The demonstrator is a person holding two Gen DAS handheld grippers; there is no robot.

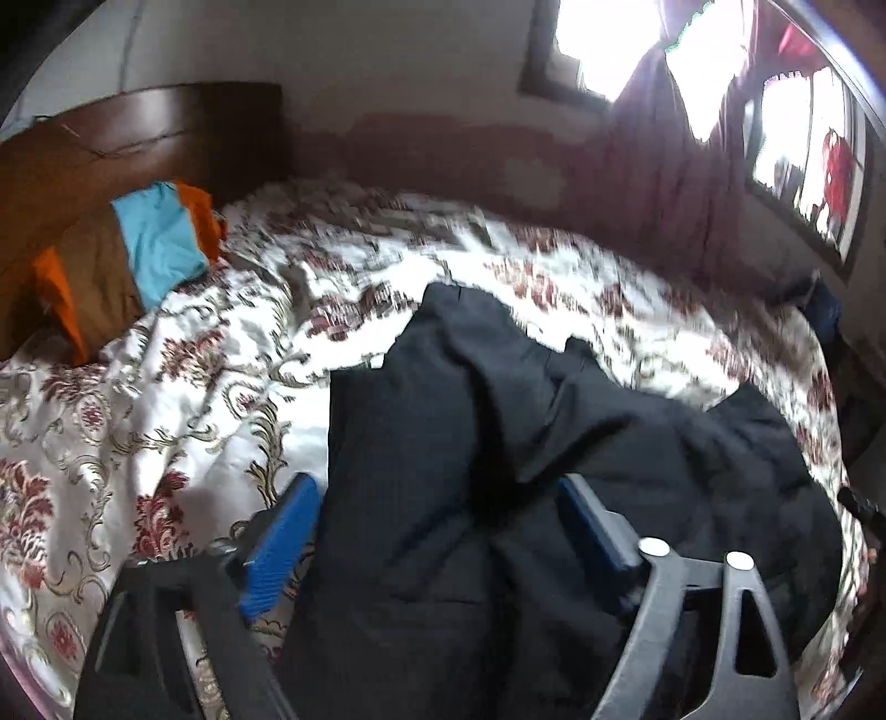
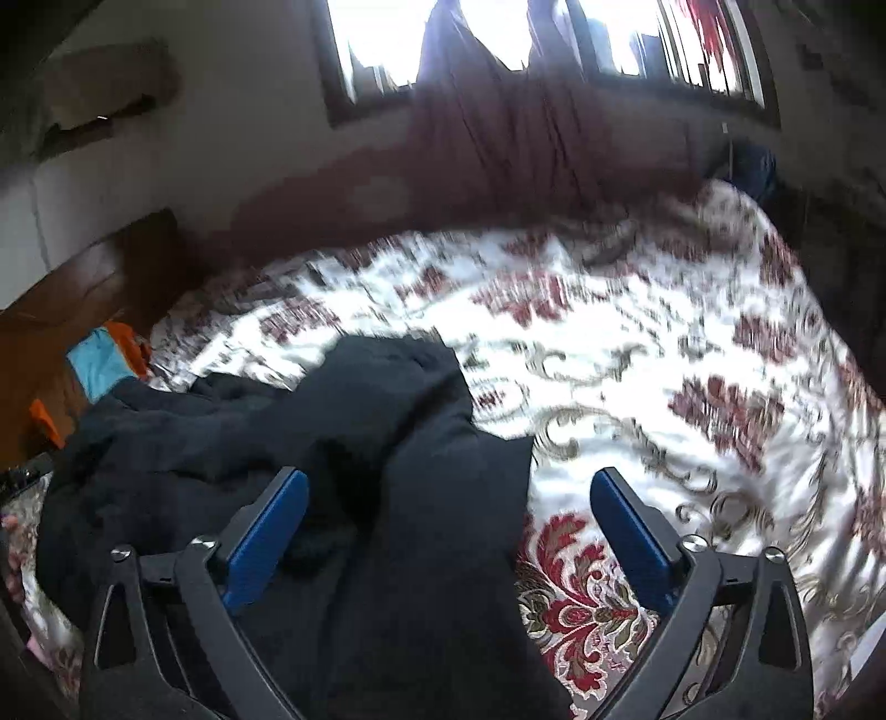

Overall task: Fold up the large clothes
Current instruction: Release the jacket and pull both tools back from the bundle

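Both grippers' jaws gape wide, the black garment [image 1: 470, 443] lying loose between them.

Blown-out daylight from the windows [image 2: 498, 39], motion-smeared floral bedspread [image 2: 637, 332], fisheye-bent dark corners, murky black garment [image 1: 470, 443]

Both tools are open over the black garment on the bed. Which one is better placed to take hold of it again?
Probably the left tool: the black garment fills its whole gap. The right tool has only the edge, half over bedspread.
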